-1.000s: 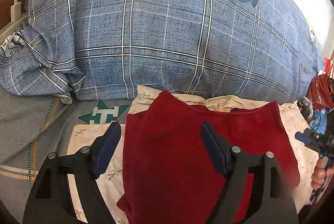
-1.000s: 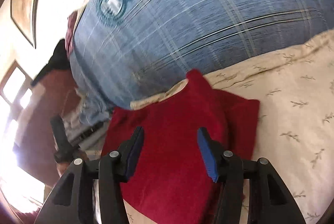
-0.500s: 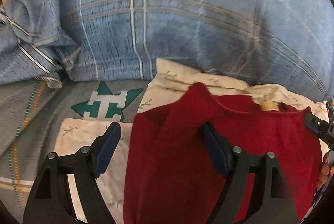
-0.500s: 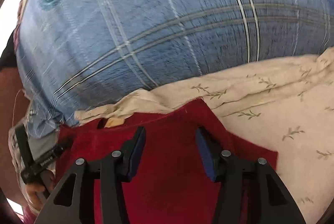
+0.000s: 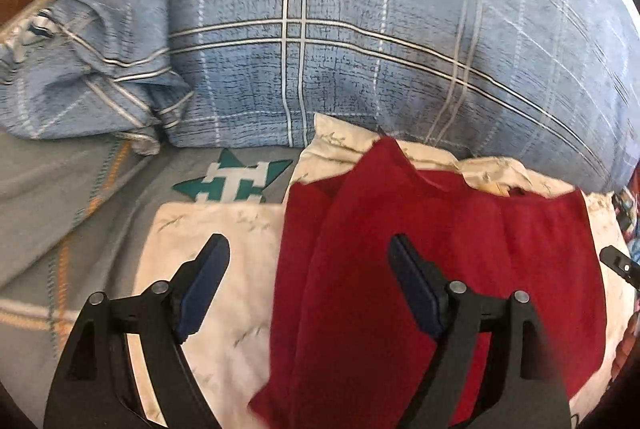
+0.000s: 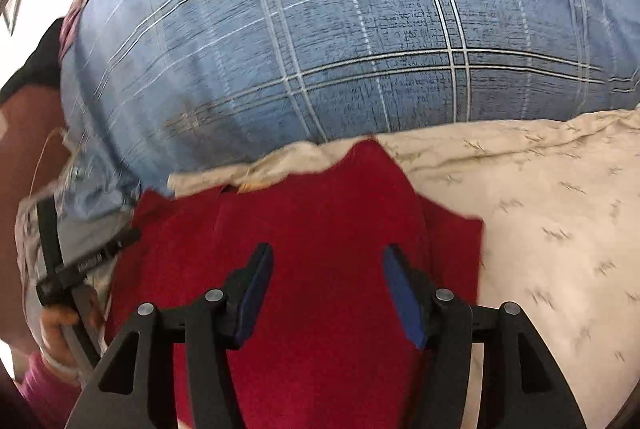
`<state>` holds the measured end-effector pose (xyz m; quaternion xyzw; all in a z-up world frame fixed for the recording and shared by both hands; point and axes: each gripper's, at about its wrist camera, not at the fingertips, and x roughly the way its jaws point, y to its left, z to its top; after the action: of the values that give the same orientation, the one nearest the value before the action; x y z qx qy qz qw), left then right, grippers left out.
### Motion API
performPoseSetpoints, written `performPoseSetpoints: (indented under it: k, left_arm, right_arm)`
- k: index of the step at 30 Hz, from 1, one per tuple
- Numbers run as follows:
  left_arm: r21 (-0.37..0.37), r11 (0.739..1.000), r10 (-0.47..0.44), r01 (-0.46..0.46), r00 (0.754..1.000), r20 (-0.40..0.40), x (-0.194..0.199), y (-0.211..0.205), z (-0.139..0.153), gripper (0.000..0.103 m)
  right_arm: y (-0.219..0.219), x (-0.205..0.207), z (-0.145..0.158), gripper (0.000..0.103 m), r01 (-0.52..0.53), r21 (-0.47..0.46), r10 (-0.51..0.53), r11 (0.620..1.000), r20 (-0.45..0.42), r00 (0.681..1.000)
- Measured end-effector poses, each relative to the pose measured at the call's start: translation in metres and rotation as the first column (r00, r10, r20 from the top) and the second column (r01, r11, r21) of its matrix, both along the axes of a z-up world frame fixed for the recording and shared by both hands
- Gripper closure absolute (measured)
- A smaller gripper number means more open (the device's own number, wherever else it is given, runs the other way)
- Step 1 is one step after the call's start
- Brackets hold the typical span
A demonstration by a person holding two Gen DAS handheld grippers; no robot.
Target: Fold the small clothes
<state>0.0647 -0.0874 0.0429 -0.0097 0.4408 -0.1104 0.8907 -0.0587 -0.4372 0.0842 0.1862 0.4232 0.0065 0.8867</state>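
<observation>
Blue plaid pillow (image 5: 360,41): fills the back of both views, round teal emblem near one corner.
Grey blanket (image 5: 60,197): covers the bed at the left, with a teal star print.
Cream sheet (image 6: 552,213): leaf-sprigged, spread before the pillow.
Red garment (image 5: 440,269): lies folded on the cream sheet, one point touching the pillow's foot.
Left gripper (image 5: 308,285): jaws wide apart above the garment's left edge, holding nothing.
Right gripper (image 6: 326,293): jaws have just been opening, parted over the red cloth, pads clear of it.
</observation>
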Motion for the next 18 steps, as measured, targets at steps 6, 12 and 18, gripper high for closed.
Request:
performPoseSetpoints:
  k: [6, 12, 18]
  left_arm:
    - [0.009, 1.0, -0.005, 0.005, 1.0, 0.029, -0.045, 0.011, 0.009, 0.02]
    - [0.075, 0.997, -0.014, 0.009, 0.998, 0.069, -0.082, 0.016, 0.019, 0.02]
    - [0.051, 0.998, 0.03, -0.032, 0.998, 0.053, -0.089, 0.033, 0.011, 0.02]
  right_arm:
    - [0.003, -0.011, -0.027, 0.046, 0.008, -0.062, -0.014, 0.998, -0.087, 0.996]
    - [0.041, -0.011, 0.009, 0.044, -0.053, -0.071, 0.051, 0.996, -0.027, 0.998]
    - [0.117, 0.017, 0.016, 0.05, -0.187, -0.091, 0.189, 0.978, 0.013, 0.982]
